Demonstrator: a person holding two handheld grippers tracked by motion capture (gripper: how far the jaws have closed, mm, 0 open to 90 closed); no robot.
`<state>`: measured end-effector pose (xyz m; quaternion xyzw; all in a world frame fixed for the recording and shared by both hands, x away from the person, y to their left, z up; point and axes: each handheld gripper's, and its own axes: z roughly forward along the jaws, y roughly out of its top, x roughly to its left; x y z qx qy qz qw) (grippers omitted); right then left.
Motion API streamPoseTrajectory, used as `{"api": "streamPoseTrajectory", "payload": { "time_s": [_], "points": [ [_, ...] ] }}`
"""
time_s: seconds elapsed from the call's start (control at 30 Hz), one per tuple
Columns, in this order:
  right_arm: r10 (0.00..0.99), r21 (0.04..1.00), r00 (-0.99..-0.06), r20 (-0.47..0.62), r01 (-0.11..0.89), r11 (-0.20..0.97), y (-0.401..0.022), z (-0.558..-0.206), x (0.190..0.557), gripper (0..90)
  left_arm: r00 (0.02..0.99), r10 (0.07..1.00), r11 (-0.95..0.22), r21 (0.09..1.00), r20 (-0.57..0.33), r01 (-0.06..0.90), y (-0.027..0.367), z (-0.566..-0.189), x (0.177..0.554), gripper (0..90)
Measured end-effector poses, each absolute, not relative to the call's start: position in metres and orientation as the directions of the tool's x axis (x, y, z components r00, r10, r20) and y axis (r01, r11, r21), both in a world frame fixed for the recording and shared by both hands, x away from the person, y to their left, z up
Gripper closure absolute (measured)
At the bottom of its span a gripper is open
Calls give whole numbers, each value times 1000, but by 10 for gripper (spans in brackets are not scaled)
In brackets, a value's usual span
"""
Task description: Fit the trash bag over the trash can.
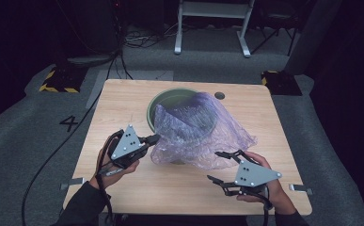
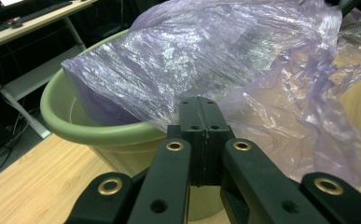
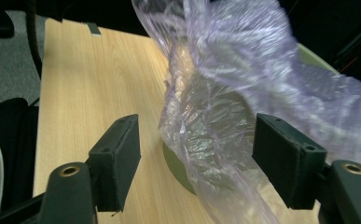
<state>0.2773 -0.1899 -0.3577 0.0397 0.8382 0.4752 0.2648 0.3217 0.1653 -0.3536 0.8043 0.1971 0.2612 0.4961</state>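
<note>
Left gripper [image 1: 152, 139]: my jaws are pressed together. In the left gripper view the bag's edge runs right up to the tips; whether film is pinched between them I cannot tell.

Right gripper [image 1: 221, 165]: my jaws stand wide apart, empty. In the right gripper view a hanging fold of the bag falls between them, touching neither pad.

Bag [image 1: 203, 129]: thin, translucent, purple plastic, crumpled. It lies just ahead of both sets of jaws, draped over the near side of the bin and spilling down onto the desk toward my right jaws.
- Handling, as I judge it: very light, wholly limp, no shape of its own. Slippery film, likely to slide from a shallow pinch and to stretch or tear under a hard pull.
- Where to take hold: at the free edge, gathering a doubled fold deep between the pads and not a single layer. Two holds well apart on the rim should let me spread the mouth over the bin.

Bin [image 1: 162, 101]: pale green, round, upright, directly beyond my left jaws. Rim bare on the far left, covered elsewhere by the bag. Looks light enough to shift if the bag drags on it.

Desk [image 1: 123, 94]: light wood, carrying the bin and the bag.
</note>
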Motion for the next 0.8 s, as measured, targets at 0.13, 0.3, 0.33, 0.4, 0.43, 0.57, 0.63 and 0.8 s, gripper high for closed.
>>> {"api": "streamPoseTrajectory", "payload": {
  "time_s": [0.13, 0.3, 0.33, 0.4, 0.43, 0.57, 0.63, 0.8],
  "points": [
    [337, 838, -852, -400, -191, 511, -201, -352, 269, 321, 785, 580, -430, 901, 220, 66, 167, -358, 323, 900],
    [394, 856, -826, -404, -188, 482, -210, -344, 267, 322, 784, 584, -427, 901, 212, 75, 169, -362, 324, 900],
    [419, 853, -808, -414, -185, 487, -211, -343, 268, 322, 782, 586, -427, 901, 212, 76, 169, -362, 324, 900],
    [466, 842, -766, -443, -177, 510, -211, -343, 271, 322, 782, 587, -424, 903, 209, 77, 170, -363, 324, 900],
    [479, 836, -751, -454, -174, 520, -211, -343, 273, 317, 782, 587, -423, 903, 208, 78, 171, -363, 325, 900],
    [507, 798, -698, -505, -155, 582, -209, -349, 287, 348, 776, 597, -418, 904, 203, 85, 174, -363, 326, 900],
    [503, 791, -695, -514, -157, 592, -209, -352, 293, 399, 773, 601, -419, 904, 203, 89, 176, -364, 326, 900],
    [499, 771, -690, -524, -136, 622, -211, -357, 307, 658, 765, 612, -421, 901, 200, 102, 181, -366, 329, 900]
  ]
}}
